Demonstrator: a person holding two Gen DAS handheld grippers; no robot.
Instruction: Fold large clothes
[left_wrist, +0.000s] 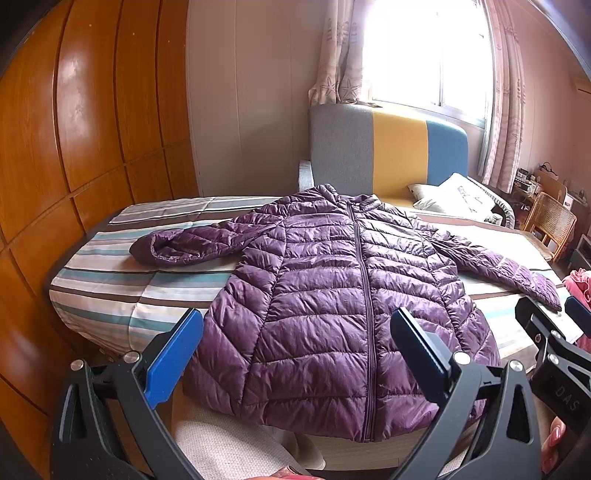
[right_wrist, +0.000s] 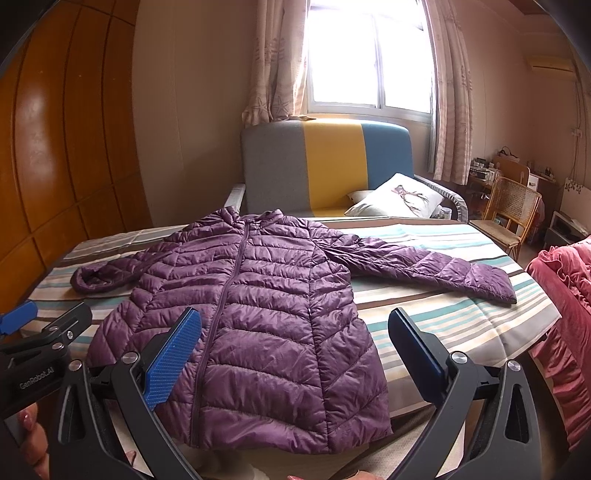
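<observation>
A person holds two hand grippers side by side at the foot of a bed (left_wrist: 110, 291), both levelled forward over its near edge. The left gripper (left_wrist: 295, 354) has its jaws spread wide and empty; the right gripper (right_wrist: 295, 354) likewise has its jaws spread wide, gripping nothing. A fingertip (left_wrist: 554, 439) of the hand on the right gripper shows at the lower right of the left view.

The bed carries a striped cover in teal, brown and cream. Behind it stands a headboard (right_wrist: 325, 162) in grey, yellow and blue panels, with a white pillow (right_wrist: 399, 195) leaning against it. A bright window (right_wrist: 369, 55) with patterned curtains lights the room; wooden wardrobe doors (left_wrist: 74, 147) fill the left wall, a rattan chair (right_wrist: 506, 210) stands at right, and a pink ruffled cloth (right_wrist: 565, 314) hangs at the far right.

A purple quilted jacket (left_wrist: 332, 295) lies flat, zipped, front up, both sleeves stretched outward, its hem hanging just over the near edge. The hem lies just beyond the left gripper's jaws; the right gripper's jaws frame the jacket's right side, apart from the fabric.
</observation>
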